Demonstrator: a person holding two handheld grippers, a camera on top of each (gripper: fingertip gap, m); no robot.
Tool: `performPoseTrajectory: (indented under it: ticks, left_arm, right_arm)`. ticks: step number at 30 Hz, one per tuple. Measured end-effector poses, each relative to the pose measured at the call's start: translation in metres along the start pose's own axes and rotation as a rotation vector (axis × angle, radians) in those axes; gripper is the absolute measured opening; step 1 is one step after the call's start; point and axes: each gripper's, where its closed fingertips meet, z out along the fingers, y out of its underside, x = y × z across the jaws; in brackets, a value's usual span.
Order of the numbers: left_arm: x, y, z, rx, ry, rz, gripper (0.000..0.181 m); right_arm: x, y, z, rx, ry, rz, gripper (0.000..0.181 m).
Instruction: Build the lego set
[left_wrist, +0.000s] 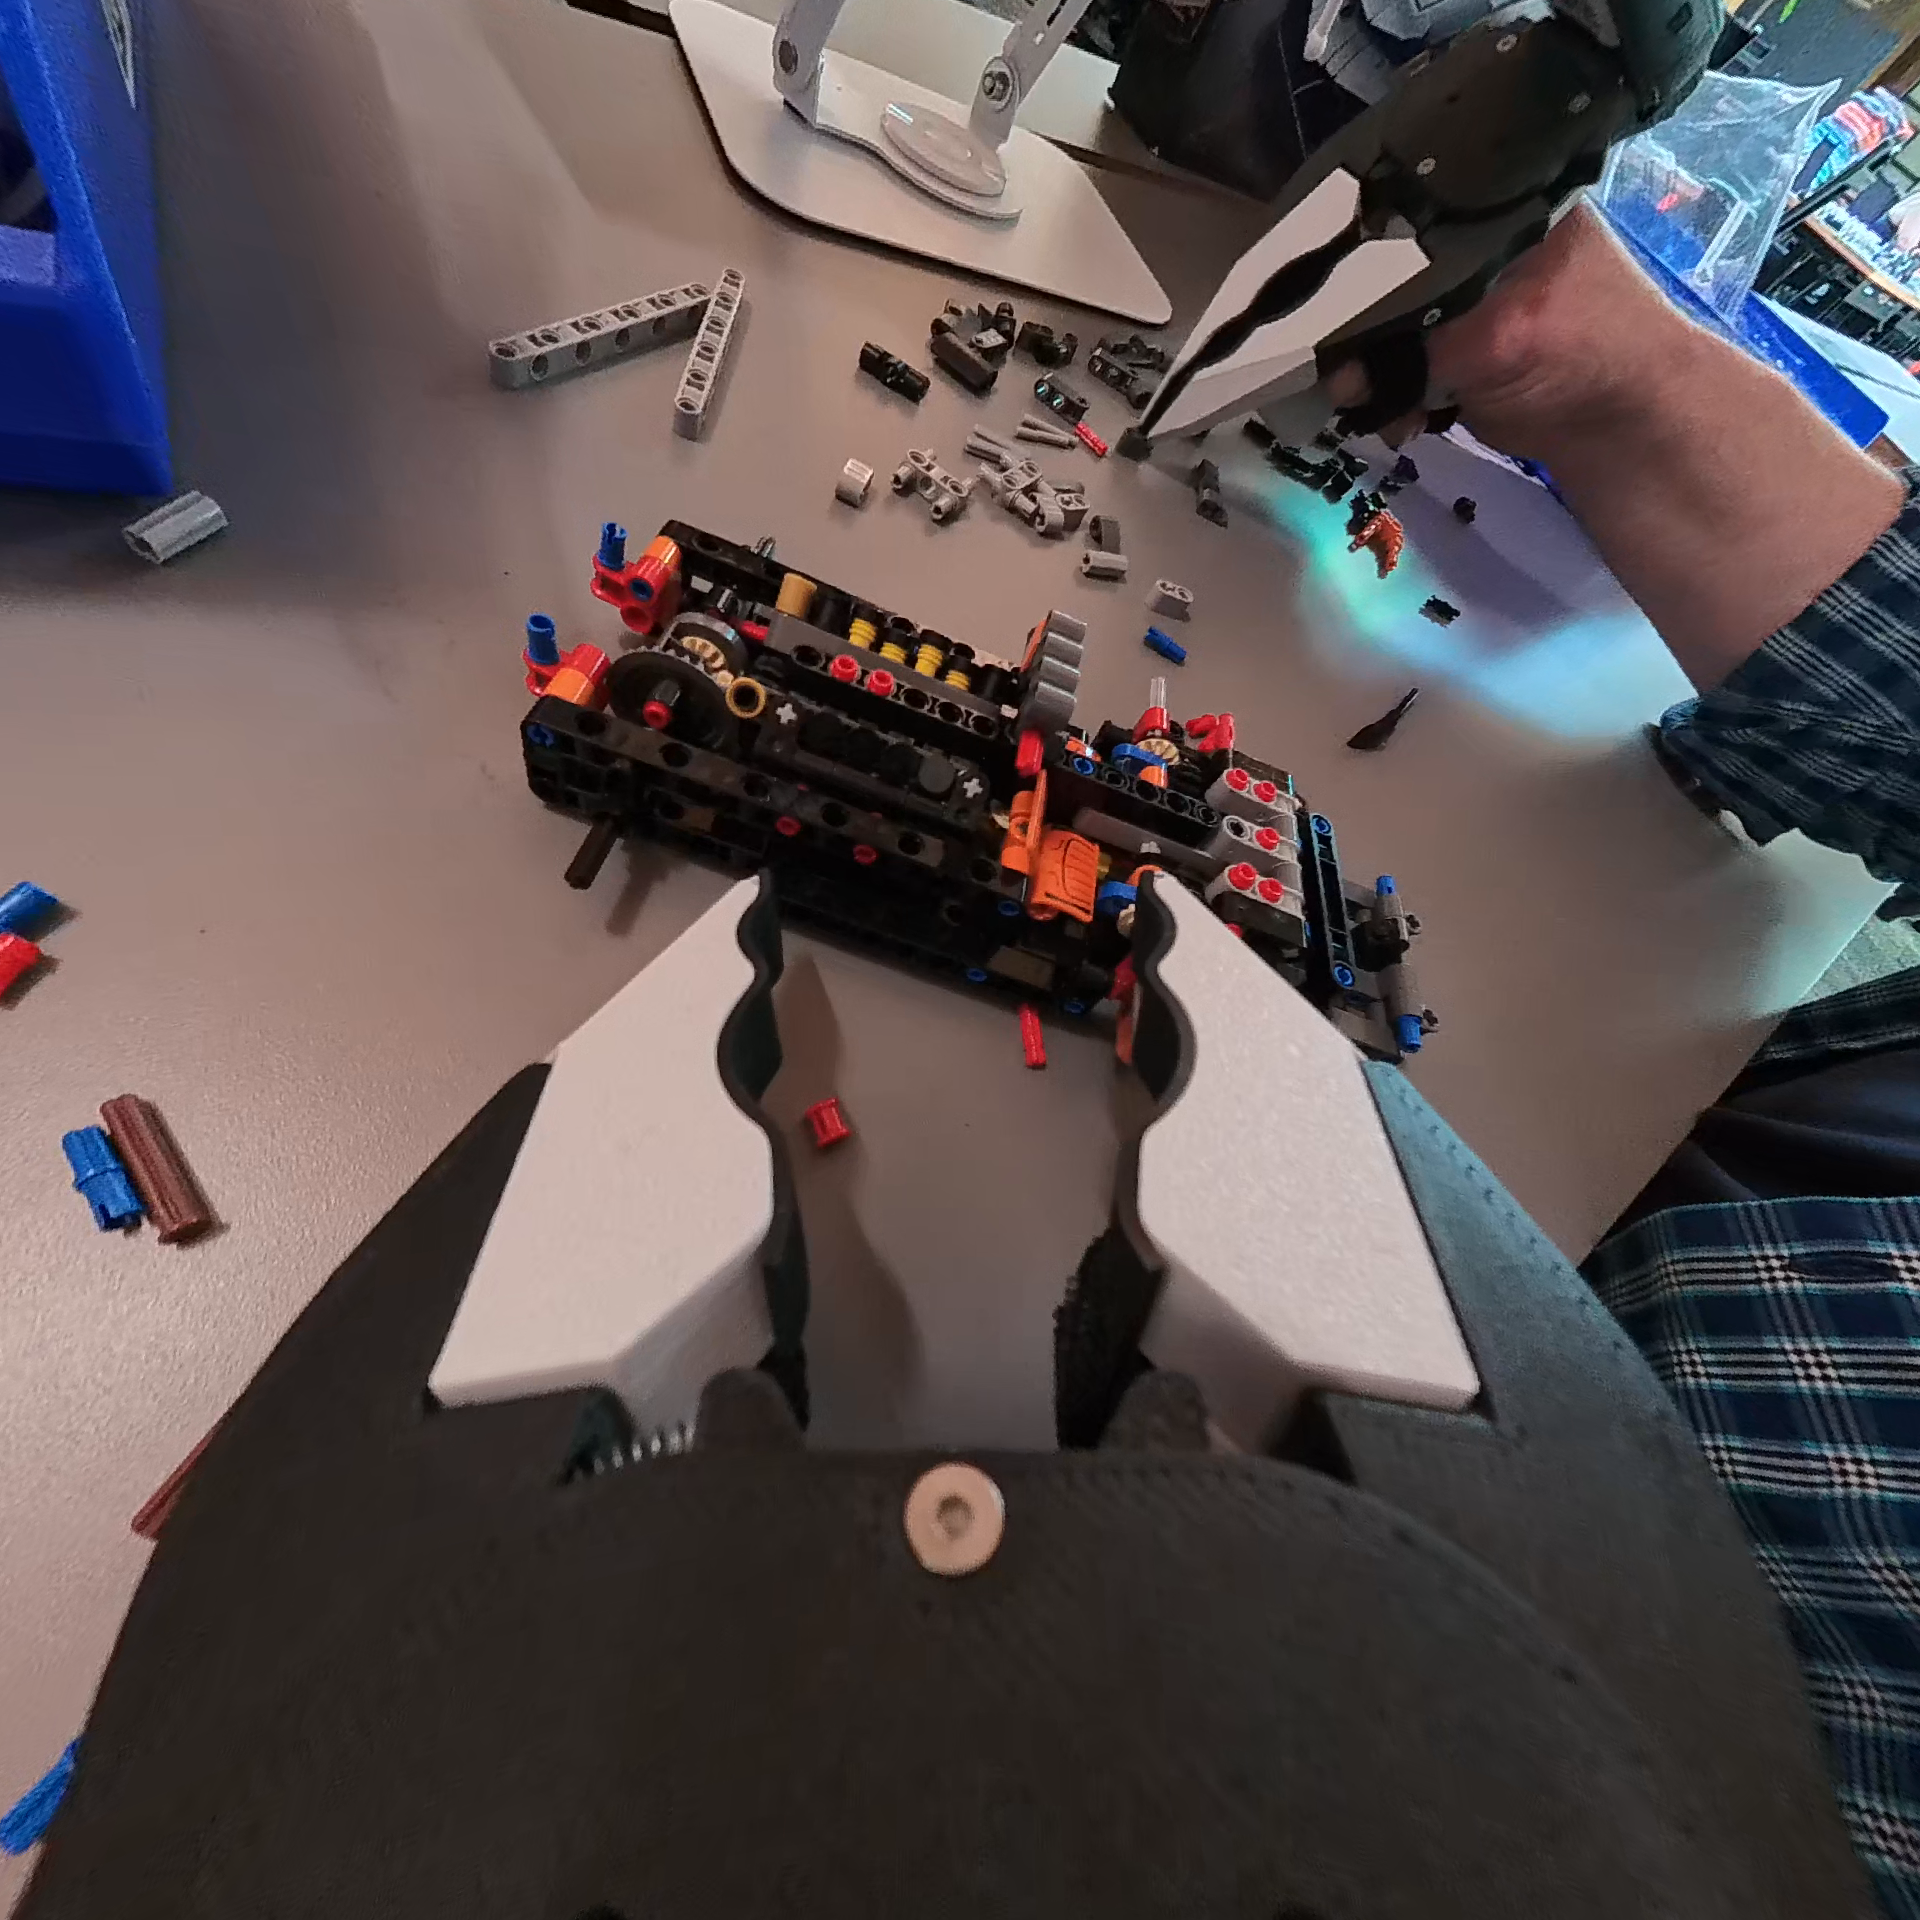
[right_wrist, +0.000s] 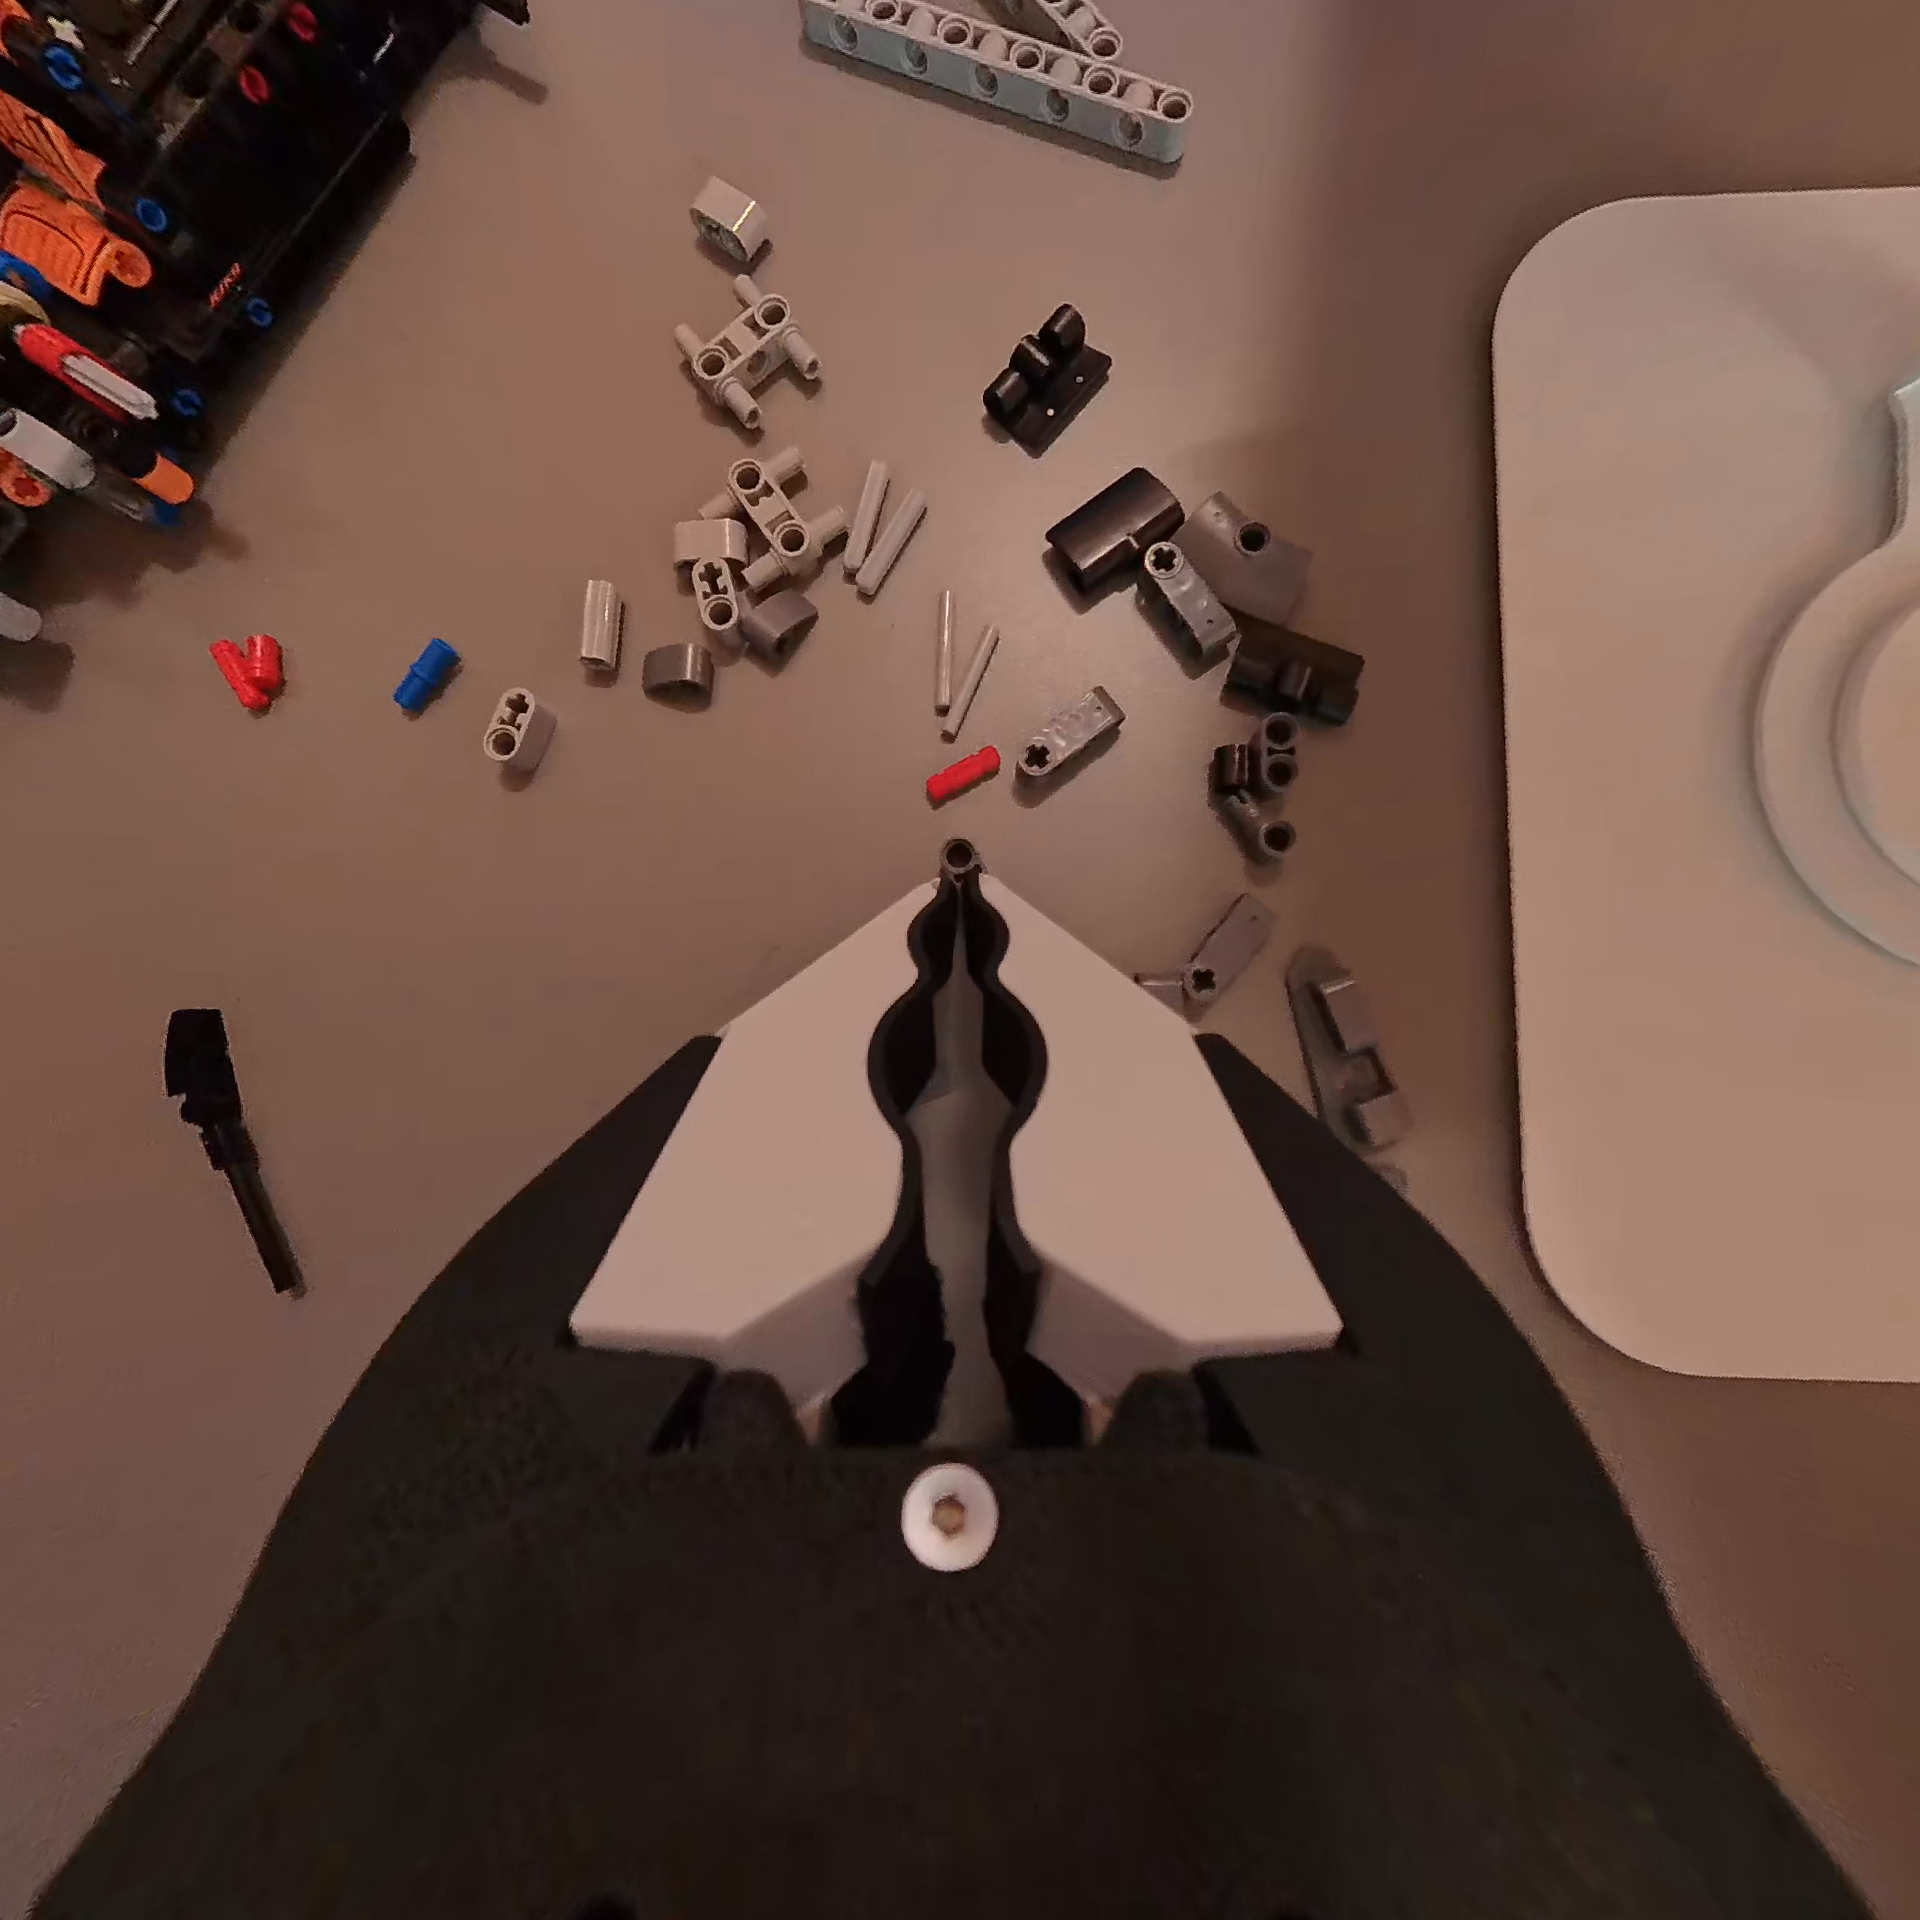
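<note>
The partly built lego model (left_wrist: 914, 769), black with orange, red and yellow parts, lies on the grey table; its corner shows in the right wrist view (right_wrist: 156, 208). My left gripper (left_wrist: 951, 902) is open and empty, with its fingertips at the model's near side. A red pin (left_wrist: 826, 1122) lies on the table between its fingers. My right gripper (right_wrist: 958, 883) is shut on a small dark grey pin (right_wrist: 958, 856), low over the table beside the loose grey pieces (right_wrist: 748, 551). It also shows in the left wrist view (left_wrist: 1143, 436).
Two long grey beams (left_wrist: 623, 338) (right_wrist: 997, 78) lie beyond the pile. Black pieces (right_wrist: 1044, 374), a red pin (right_wrist: 961, 774) and a blue pin (right_wrist: 426, 673) are scattered around. A white stand base (right_wrist: 1683, 727) is at the right, a blue bin (left_wrist: 73, 260) at the left, and a plaid sleeve (left_wrist: 1797, 717). Spacing between my two grippers at the tips: around 30 cm.
</note>
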Motion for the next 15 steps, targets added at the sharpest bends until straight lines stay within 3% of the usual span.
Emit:
performPoseTrajectory:
  ticks: [15]
  left_arm:
    - [0.0,0.0,0.0,-0.002,0.001,0.0,0.068]
  right_arm:
    - [-0.011,0.006,-0.004,-0.009,-0.032,0.007,0.0]
